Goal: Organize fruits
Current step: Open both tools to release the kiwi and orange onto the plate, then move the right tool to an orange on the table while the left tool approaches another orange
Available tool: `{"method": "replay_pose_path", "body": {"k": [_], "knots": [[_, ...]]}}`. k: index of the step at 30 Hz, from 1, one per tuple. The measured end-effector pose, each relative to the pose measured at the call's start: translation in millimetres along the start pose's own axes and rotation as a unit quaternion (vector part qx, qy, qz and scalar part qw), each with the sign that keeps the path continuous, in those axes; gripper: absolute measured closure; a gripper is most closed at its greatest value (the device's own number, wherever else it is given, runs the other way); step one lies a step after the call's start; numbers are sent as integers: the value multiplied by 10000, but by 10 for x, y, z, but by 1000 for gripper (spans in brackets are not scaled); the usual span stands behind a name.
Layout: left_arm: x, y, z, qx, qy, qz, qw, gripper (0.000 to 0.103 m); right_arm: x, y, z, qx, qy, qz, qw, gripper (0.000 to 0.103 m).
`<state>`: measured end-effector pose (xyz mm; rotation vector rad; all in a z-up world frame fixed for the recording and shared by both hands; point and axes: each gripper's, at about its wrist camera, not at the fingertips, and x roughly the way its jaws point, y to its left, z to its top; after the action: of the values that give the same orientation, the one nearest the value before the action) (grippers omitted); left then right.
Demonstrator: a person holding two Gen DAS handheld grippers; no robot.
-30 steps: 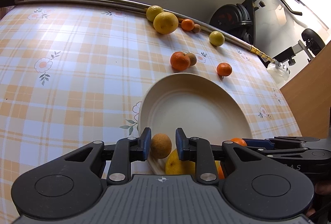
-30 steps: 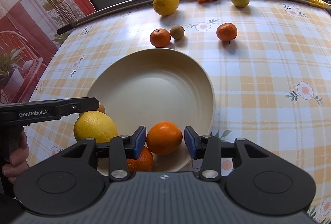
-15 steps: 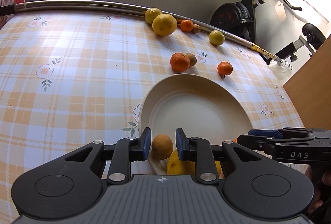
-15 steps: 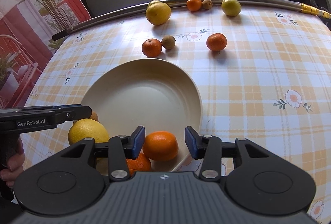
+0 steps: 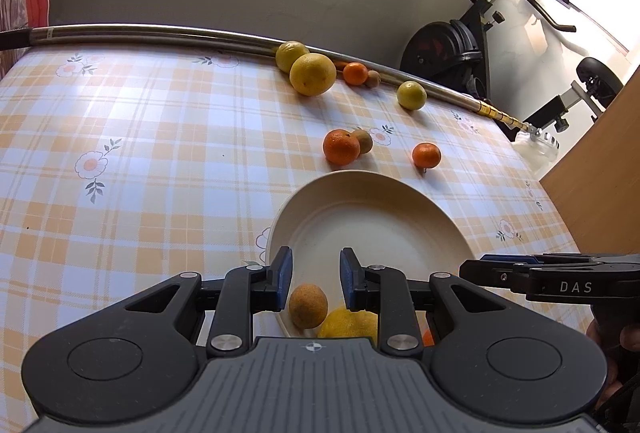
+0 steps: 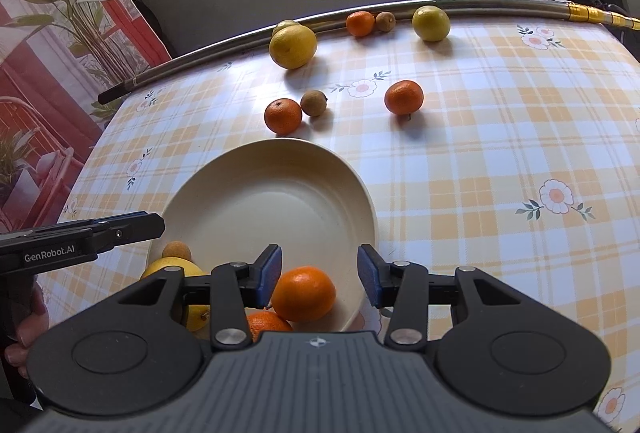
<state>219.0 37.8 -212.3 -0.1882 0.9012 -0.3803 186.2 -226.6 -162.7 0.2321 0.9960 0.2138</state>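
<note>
**Fruits gathered at the near rim of the plate, both tongs slack above them.**
Nearest, the left gripper [image 5: 316, 275] hangs with its jaws a little apart and grips nothing. The small brown fruit [image 5: 308, 306] lies below the pads, beside a lemon [image 5: 348, 323], at the near edge of the plate [image 5: 360, 217]. The right gripper [image 6: 320, 275] is wider open. An orange [image 6: 303, 292] sits between its pads with a clear gap on the right side, so it appears to rest in the plate rather than be held. The plate's middle is bare, probably to leave room. Beyond the plate, a tangerine [image 5: 341, 146] touches a brown fruit [image 5: 363, 141], and another tangerine [image 5: 426, 155] lies apart. Farthest off, a large yellow citrus [image 5: 313, 74] and smaller fruits wait against the metal rail [image 5: 140, 33], not yet collected.
</note>
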Motion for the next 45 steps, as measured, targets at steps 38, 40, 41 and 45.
{"method": "replay_pose_path", "body": {"k": [38, 40, 41, 45], "knots": [[-229, 191, 886, -63, -882, 618, 9942, 75, 8, -515, 765, -278, -835, -474, 9950, 58], [-162, 170, 920, -29, -873, 621, 9942, 75, 90, -556, 804, -284, -807, -447, 9953, 58], [-133, 157, 937, -11, -866, 631, 9942, 75, 122, -575, 820, -267, -794, -421, 9956, 58], [-3, 117, 998, 19, -810, 655, 9946, 75, 298, -649, 909, -248, -718, -396, 9963, 58]]}}
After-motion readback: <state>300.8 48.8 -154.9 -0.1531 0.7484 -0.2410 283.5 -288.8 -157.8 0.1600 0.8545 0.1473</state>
